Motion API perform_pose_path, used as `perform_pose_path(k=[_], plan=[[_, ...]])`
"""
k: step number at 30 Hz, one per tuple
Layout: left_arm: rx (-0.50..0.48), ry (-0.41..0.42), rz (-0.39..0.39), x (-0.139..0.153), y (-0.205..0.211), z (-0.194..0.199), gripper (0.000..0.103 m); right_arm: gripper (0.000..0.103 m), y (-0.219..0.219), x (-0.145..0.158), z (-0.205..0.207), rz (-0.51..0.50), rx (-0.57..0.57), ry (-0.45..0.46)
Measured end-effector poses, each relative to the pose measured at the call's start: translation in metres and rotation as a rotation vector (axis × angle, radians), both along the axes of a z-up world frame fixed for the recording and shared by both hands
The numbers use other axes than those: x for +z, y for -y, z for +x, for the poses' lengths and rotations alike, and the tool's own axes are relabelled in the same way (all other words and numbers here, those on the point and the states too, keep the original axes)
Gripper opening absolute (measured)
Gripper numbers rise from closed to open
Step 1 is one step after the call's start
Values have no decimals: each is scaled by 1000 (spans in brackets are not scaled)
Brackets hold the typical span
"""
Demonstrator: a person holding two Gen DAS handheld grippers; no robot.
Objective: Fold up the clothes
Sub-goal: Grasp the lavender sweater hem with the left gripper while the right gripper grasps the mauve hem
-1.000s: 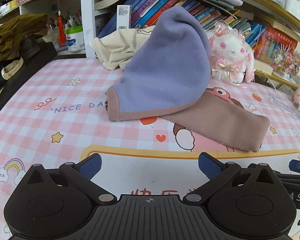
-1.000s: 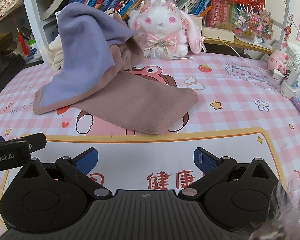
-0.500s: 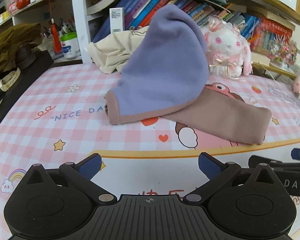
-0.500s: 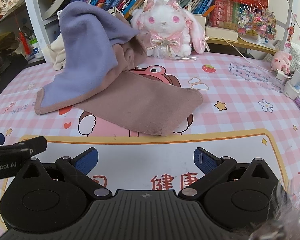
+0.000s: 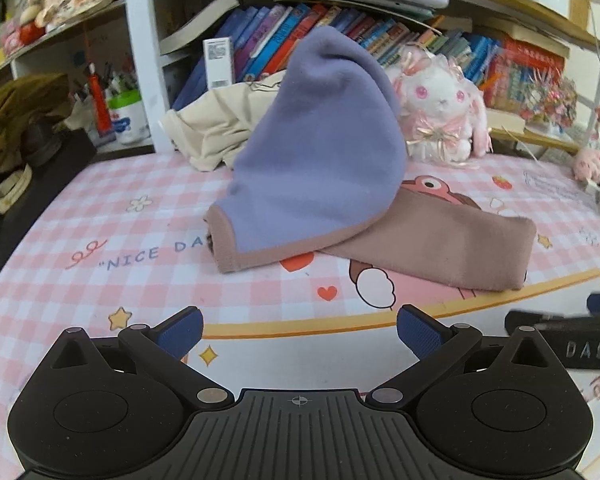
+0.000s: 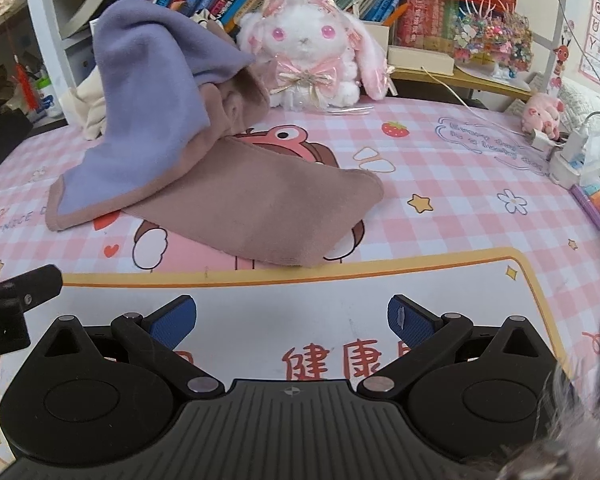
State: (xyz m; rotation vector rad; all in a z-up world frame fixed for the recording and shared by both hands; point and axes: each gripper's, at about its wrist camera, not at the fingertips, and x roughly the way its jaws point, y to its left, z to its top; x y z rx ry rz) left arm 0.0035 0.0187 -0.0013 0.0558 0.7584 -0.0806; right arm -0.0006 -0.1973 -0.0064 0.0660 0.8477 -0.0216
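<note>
A purple fleece garment with brown lining point(image 5: 320, 160) lies heaped on the pink checked table mat point(image 5: 100, 240), its purple part peaked up and a brown flap point(image 5: 452, 248) spread flat to the right. It also shows in the right wrist view point(image 6: 148, 92), with the brown flap point(image 6: 268, 208) toward me. A cream garment point(image 5: 216, 128) lies crumpled behind it. My left gripper point(image 5: 300, 330) is open and empty, short of the garment. My right gripper point(image 6: 292, 318) is open and empty, just short of the brown flap's near corner.
A white and pink plush rabbit point(image 6: 312, 64) sits behind the garment against the bookshelf point(image 5: 300, 32). A small pink plush point(image 6: 544, 110) and a power strip point(image 6: 568, 156) lie at the right edge. Dark clothes and bags point(image 5: 16, 128) pile at the left.
Both grippers have moved a little closer to the garment; it looms larger in both views. The garment itself has not moved, and both jaws stay open.
</note>
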Motion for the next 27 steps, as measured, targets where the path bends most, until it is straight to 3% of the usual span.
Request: perform_pose_path(k=[5, 9, 13, 18, 20, 22, 23, 24, 27], plan=[[-33, -50, -27, -6, -9, 12, 103, 103, -8, 3, 2, -1, 48, 18], [24, -73, -106, -18, -32, 34, 101, 103, -14, 2, 4, 11, 100, 16], [83, -91, -198, -28, -55, 64, 77, 103, -18, 0, 4, 17, 123, 3], [157, -115, -313, -41, -83, 101, 66, 103, -22, 0, 2, -11, 136, -3], [181, -118, -354, -46, -92, 114, 54, 103, -25, 1, 0, -17, 169, -1], [177, -124, -394, -48, -94, 121, 24, 103, -29, 2, -2, -37, 204, 7], [174, -134, -419, -49, -95, 123, 20, 103, -32, 3, -3, -51, 218, 13], [170, -135, -431, -47, -94, 123, 8, 103, -34, 4, -4, -65, 230, 19], [93, -128, -491, -37, -84, 111, 4, 103, -39, 6, -4, -97, 266, 38]])
